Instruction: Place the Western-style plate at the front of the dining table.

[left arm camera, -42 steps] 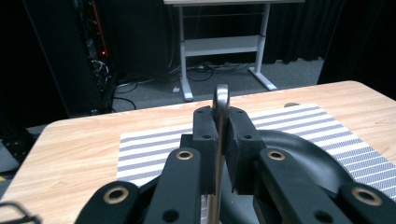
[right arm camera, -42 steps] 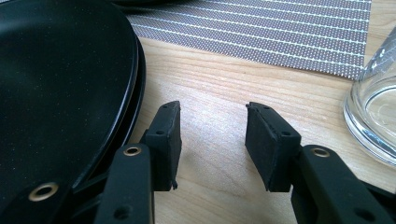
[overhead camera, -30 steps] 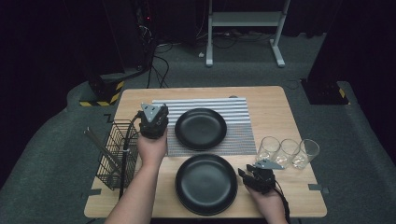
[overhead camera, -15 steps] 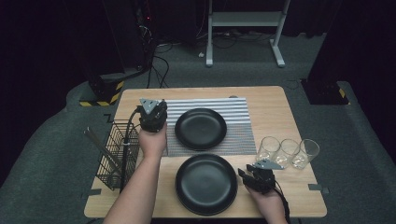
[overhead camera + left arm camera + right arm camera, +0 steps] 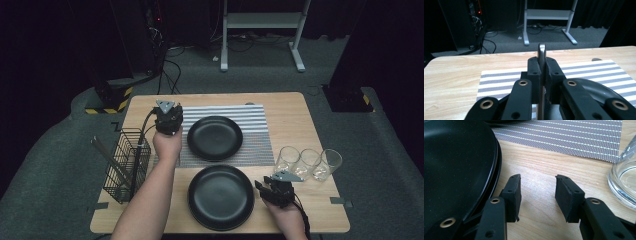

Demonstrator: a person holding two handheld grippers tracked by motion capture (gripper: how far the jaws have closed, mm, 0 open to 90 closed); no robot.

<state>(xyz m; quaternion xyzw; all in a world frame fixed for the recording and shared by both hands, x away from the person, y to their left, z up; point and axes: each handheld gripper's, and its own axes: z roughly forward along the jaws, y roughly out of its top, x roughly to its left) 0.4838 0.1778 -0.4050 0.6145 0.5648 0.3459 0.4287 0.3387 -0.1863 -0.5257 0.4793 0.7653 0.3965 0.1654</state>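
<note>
A: What sits nearest the person?

B: The right claw, low over the desk, just right of the near plate. In its own view the jaws stand apart with bare wood between them, holding nothing; the plate's rim lies just left of the left jaw, and a glass stands at the right edge.

A: And the glasses?

B: Three clear glasses in a row, a little beyond that claw, near the desk's right edge.

A: On the left side?

B: A black wire basket at the desk's left edge, with long utensils leaning in it.

A: Farther out?

B: The left claw is over the left end of the striped mat, beside the far plate. Its jaws are clamped on a thin metal utensil. The piece stands upright between the pads, its rounded end poking above them. I cannot tell which kind of utensil it is.

A: Where is the far plate in that view?

B: Low at the right, on the mat.
</note>
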